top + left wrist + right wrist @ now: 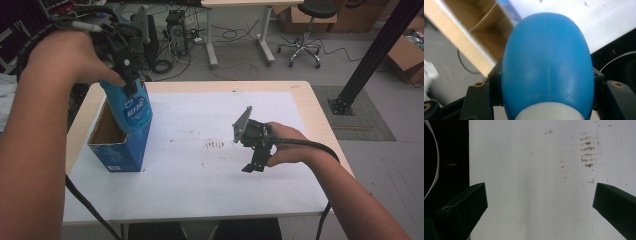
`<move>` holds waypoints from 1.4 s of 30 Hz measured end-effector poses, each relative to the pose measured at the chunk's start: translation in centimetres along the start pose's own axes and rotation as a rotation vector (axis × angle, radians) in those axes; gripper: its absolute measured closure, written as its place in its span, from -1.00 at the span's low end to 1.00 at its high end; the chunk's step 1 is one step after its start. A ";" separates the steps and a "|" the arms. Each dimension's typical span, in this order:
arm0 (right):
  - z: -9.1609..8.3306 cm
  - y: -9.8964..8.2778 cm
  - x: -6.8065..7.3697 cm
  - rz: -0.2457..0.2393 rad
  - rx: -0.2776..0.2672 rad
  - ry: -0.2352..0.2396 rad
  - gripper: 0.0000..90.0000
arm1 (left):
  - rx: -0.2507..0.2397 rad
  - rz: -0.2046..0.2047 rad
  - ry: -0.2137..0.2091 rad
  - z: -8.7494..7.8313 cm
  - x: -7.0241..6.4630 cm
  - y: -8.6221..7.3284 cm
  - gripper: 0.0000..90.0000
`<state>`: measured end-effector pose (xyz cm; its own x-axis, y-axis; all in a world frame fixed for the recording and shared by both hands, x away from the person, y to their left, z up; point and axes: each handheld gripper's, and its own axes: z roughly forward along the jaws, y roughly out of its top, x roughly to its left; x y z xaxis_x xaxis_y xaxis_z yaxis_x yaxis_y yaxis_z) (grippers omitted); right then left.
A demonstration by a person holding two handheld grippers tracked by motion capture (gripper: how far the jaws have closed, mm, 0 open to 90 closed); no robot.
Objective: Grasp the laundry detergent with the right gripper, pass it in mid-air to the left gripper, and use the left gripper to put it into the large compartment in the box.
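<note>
two claws shared the job. low right of centre in the high view, the right claw (254, 161) sat just above the white-covered desk (280, 190), jaws spread wide on nothing. at upper left, the left claw (131, 84) was clamped on the blue bottle (131, 111), which hung over the mouth of the open blue box (117, 145), its bottom level with the rim. a straight, steady carry with a firm squeeze looked wisest, lest the bottle snag the rim.
</note>
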<state>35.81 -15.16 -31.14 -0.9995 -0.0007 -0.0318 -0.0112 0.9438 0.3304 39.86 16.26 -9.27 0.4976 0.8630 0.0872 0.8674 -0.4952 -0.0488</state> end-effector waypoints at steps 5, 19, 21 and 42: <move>-0.5 -0.3 0.1 -0.011 0.031 -0.004 -1.00 | 0.006 -0.117 -0.003 -0.9 1.6 -0.7 -0.14; -0.6 -0.4 0.0 -0.019 0.057 -0.012 -1.00 | -0.018 -0.413 -0.013 -0.2 4.8 -1.6 -0.14; -0.5 -0.4 0.0 -0.021 0.058 -0.011 -1.00 | -0.013 -0.428 -0.005 0.2 5.1 -1.5 -0.14; -0.3 -0.5 -0.4 -0.010 0.068 -0.005 -1.00 | 0.036 -0.442 -0.042 8.7 7.2 -0.1 -0.14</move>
<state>36.24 -15.71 -30.96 -0.9992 -0.0090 -0.0401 -0.0193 0.9639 0.2655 43.34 23.35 -17.30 0.0774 0.9947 0.0672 0.9959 -0.0741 -0.0510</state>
